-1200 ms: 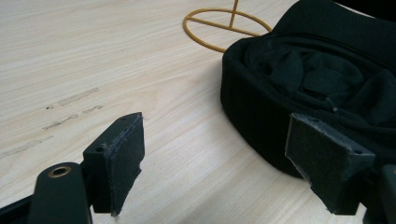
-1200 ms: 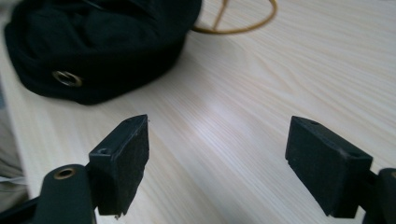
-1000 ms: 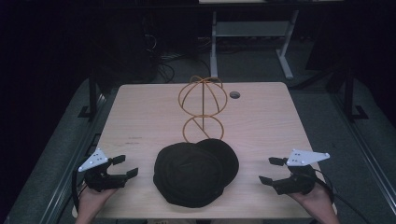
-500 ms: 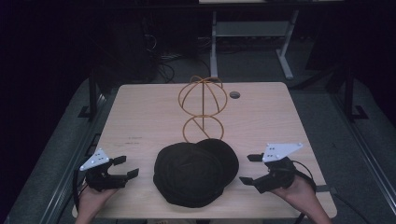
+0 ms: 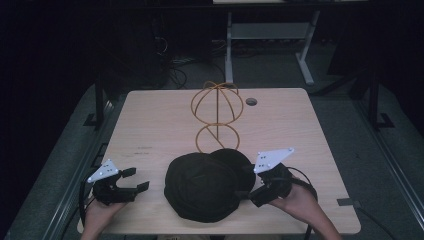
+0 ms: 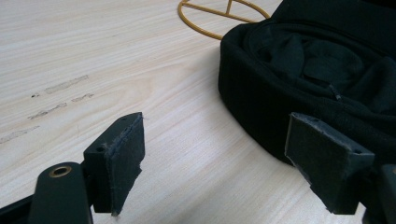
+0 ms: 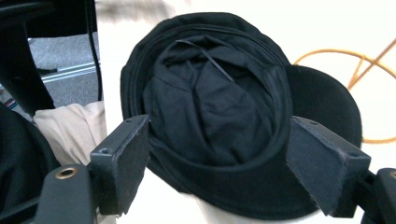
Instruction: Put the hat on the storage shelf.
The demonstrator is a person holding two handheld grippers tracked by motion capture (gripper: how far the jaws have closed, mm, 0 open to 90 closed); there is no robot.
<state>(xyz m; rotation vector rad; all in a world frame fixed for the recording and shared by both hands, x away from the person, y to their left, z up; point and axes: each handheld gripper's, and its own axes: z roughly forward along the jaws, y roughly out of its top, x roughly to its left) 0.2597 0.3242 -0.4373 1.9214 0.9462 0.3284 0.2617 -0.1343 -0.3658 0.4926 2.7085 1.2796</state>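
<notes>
Fingers (image 7: pixel 123 161) apart beside upturned cap (image 7: pixel 210 116)

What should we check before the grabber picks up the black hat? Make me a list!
1. Right gripper open: ok, jaws spread wide.
2. Right gripper lined up with the black hat: ok, the rim sits between its jaws in the right gripper view.
3. Jaws touching the hat: cannot tell.
4. Left gripper open and out of the way: ok, it sits apart from the hat.
5. Gold wire stand upright: ok.
6. Hat lying opening-up on the table: ok.
</notes>
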